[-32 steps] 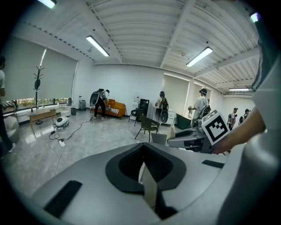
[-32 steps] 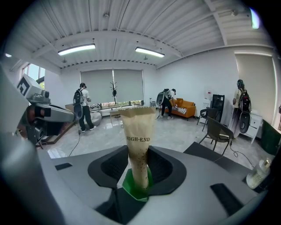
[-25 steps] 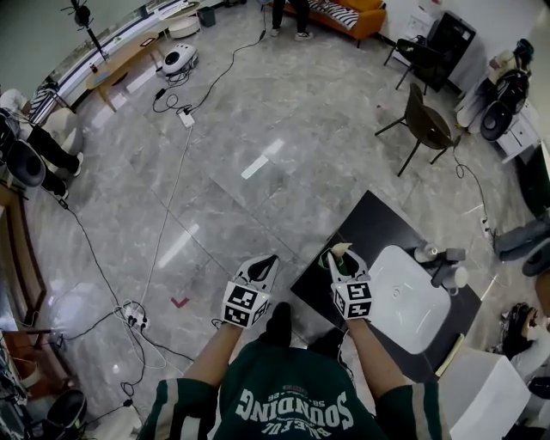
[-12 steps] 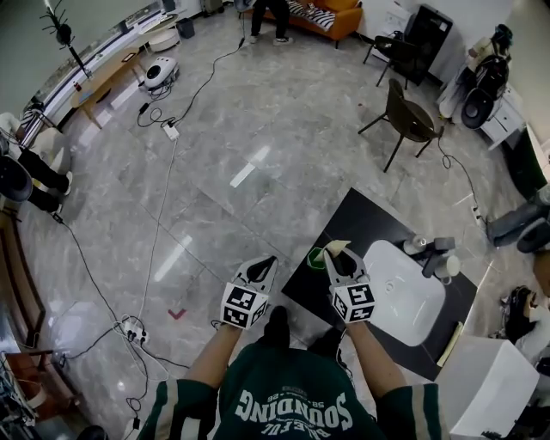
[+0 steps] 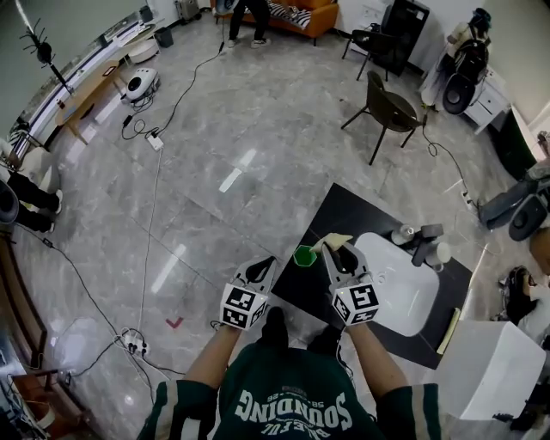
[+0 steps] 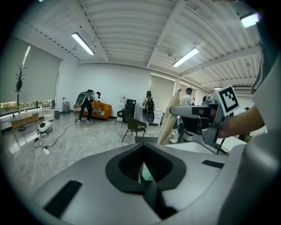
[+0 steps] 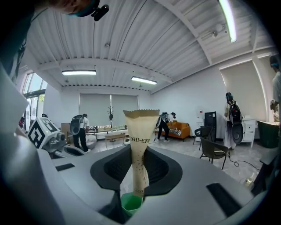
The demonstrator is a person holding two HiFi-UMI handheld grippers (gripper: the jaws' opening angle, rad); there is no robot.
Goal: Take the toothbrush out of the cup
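The cup (image 5: 304, 255) stands on the countertop (image 5: 361, 215) by its left edge, left of the sink basin (image 5: 404, 288) set into it. The faucet (image 5: 423, 239) rises at the basin's far edge. The wrapped toothbrush (image 7: 139, 149) stands upright between the jaws of the right gripper (image 5: 338, 249), which have just been closing on it. Its lower end sits right above the cup's mouth; whether it reaches inside cannot be told. The left gripper (image 5: 265, 262) hangs over the floor (image 5: 258, 103) just left of the cup, apart from it. A chair (image 5: 388, 107) stands beyond the countertop, with a sofa (image 5: 320, 19) far behind it. A power strip (image 5: 155, 140) lies on the floor, far left.
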